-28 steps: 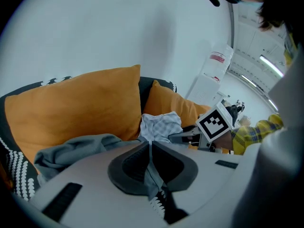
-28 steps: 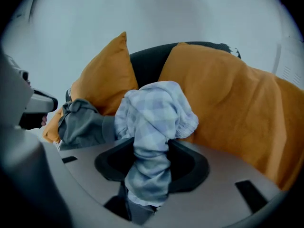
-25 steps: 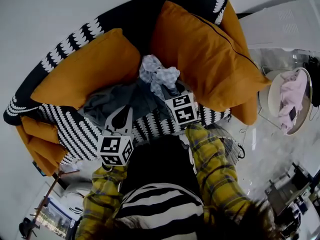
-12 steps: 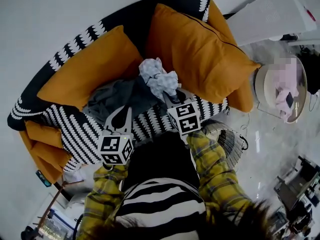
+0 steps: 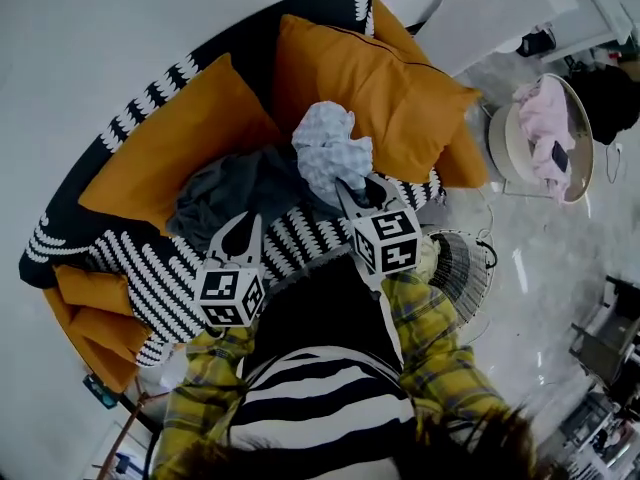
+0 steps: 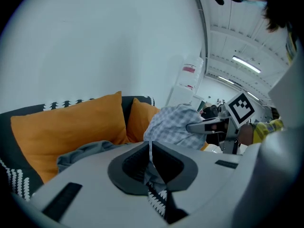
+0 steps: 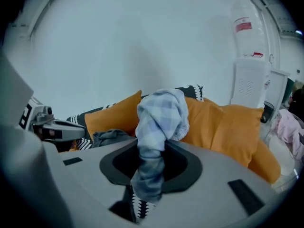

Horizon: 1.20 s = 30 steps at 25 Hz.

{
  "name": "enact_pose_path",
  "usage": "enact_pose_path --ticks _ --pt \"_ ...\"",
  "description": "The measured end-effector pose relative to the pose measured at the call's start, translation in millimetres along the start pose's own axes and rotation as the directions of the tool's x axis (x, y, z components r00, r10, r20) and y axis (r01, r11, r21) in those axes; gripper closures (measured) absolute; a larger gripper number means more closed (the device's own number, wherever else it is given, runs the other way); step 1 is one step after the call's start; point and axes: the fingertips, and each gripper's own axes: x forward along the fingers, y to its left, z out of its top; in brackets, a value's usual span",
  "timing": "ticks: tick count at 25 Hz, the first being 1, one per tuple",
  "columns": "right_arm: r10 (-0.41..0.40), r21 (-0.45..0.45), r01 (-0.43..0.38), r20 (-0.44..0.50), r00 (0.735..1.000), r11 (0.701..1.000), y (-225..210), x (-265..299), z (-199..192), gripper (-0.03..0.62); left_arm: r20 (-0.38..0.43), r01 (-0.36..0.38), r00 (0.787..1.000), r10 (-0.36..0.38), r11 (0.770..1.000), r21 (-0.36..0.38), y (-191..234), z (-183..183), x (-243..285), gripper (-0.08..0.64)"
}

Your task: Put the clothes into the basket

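Cushions [image 5: 372, 96] behind checked shirt [image 5: 330, 153], grey garment [image 5: 232, 190]

Blue-checked garment [image 5: 332, 153], orange cushions [image 5: 370, 88]

Dim, cool, even light (fisheye-warped edges, dark corners).

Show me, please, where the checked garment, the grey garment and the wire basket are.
checked garment [image 5: 330, 153], head view, on the middle of the bunched cloth.
grey garment [image 5: 230, 193], head view, on its crumpled middle.
wire basket [image 5: 465, 268], head view, on its mesh wall.
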Motion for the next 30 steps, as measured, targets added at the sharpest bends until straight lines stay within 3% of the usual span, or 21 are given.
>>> enact_pose_path --ticks 11,18,23,30 --pt "-0.138 0.108 0.121 0.17 0.976 0.987 2 -99 10 0.465 0.012 0.149 0.989 -0.151 0.984 0.1 -43 0 -18 0.529" --pt "-0.229 0.196 0.181 0.266 0.936 0.964 -27 -187 2 0.465 -0.018 0.254 0.967 -0.255 0.951 0.177 -110 3 -2 0.529" --pt "-0.326 0.27 0.248 0.298 0.897 0.93 -65 -261 -30 0.465 -0.075 0.355 0.935 -0.347 0.904 0.239 -191 -14 12 0.529" --pt "-0.486 0.389 0.366 0.273 0.83 0.845 -114 -353 -95 0.465 -0.172 0.501 0.865 -0.471 0.808 0.31 -296 -44 22 0.529"
